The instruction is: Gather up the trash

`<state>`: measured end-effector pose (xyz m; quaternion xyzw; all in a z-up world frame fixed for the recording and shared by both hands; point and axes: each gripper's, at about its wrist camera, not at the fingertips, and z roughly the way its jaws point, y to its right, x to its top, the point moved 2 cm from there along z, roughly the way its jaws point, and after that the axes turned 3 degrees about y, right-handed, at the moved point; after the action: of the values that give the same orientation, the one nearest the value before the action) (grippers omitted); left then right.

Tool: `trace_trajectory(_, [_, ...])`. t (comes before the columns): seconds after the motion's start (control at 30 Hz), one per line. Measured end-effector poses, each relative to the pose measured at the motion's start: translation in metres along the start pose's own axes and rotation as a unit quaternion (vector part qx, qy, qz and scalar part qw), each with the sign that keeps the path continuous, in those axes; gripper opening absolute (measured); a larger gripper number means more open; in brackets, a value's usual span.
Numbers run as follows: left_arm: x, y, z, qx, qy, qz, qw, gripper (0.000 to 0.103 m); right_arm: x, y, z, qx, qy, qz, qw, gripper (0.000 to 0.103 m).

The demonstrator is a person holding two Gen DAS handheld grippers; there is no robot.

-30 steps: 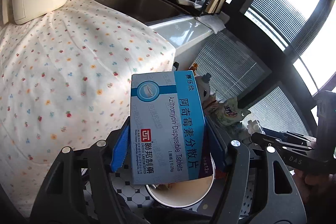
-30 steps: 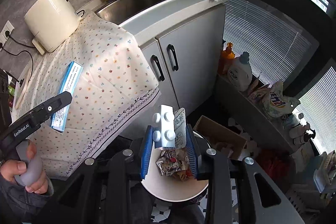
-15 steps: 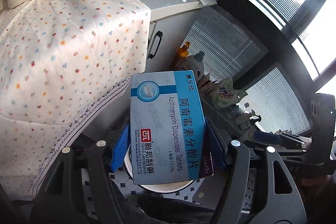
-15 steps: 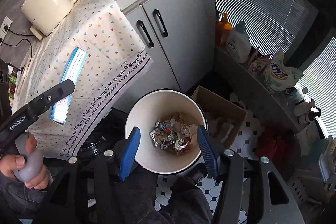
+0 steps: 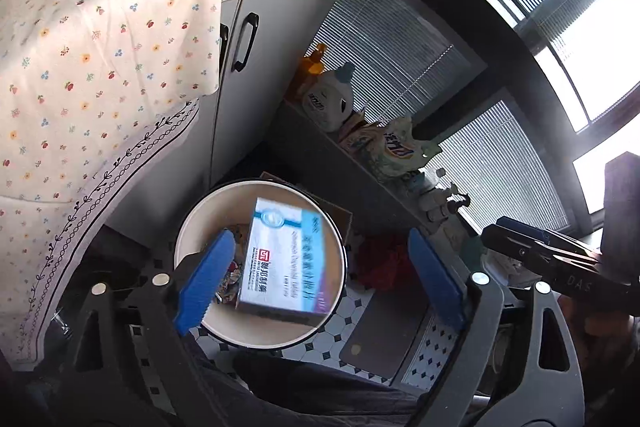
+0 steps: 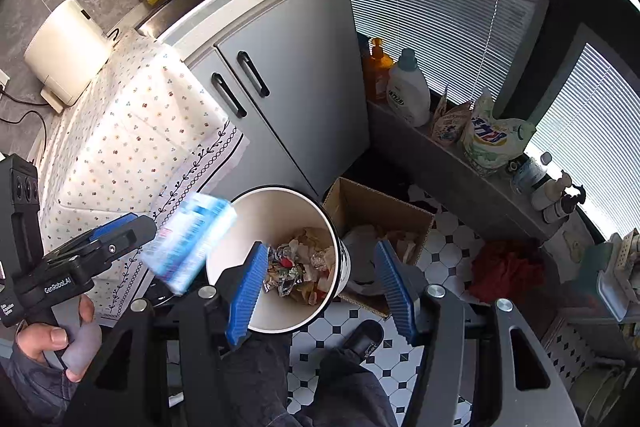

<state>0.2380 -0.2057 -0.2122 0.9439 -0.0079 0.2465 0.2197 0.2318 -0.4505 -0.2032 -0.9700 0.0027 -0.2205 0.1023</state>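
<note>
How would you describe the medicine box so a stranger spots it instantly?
Find the grey cabinet with two black handles; before it stands a white bin. Over its rim, just clear of the opening left gripper, is the medicine box: blue-and-white, flat, unlike the crumpled wrappers below.

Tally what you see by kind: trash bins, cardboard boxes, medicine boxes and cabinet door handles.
Trash bins: 1
Cardboard boxes: 1
Medicine boxes: 1
Cabinet door handles: 2
Total: 5
</note>
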Motion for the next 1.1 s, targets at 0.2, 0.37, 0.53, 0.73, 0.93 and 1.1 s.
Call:
trace_trajectory(0.2, [0.005, -0.014, -0.018, 0.016, 0.019, -0.018, 0.9995, 0.092, 0.003, -0.006, -0.005, 0.006, 0.008, -0.009, 1.0, 0.056])
trace_trajectory(0.37, [0.014, -0.029, -0.048, 0.037, 0.05, -0.034, 0.9975, 0.092, 0.016, -0.026, -0.008, 0.023, 0.018, -0.033, 0.999, 0.057])
trace_trajectory(0.53, [0.025, -0.042, -0.086, 0.06, 0.083, -0.049, 0.9935, 0.092, 0.036, -0.048, -0.016, 0.047, 0.034, -0.047, 0.997, 0.065])
trace_trajectory(0.73, [0.03, -0.047, -0.136, 0.094, 0.125, -0.065, 0.9856, 0.095, 0.056, -0.076, -0.031, 0.08, 0.049, -0.077, 0.993, 0.077])
trace_trajectory(0.93, [0.021, -0.042, -0.189, 0.131, 0.167, -0.075, 0.9744, 0.097, 0.069, -0.1, -0.054, 0.102, 0.069, -0.113, 0.986, 0.09])
trace_trajectory(1.1, [0.011, -0.036, -0.226, 0.149, 0.19, -0.068, 0.9679, 0.097, 0.074, -0.117, -0.087, 0.121, 0.11, -0.12, 0.979, 0.095])
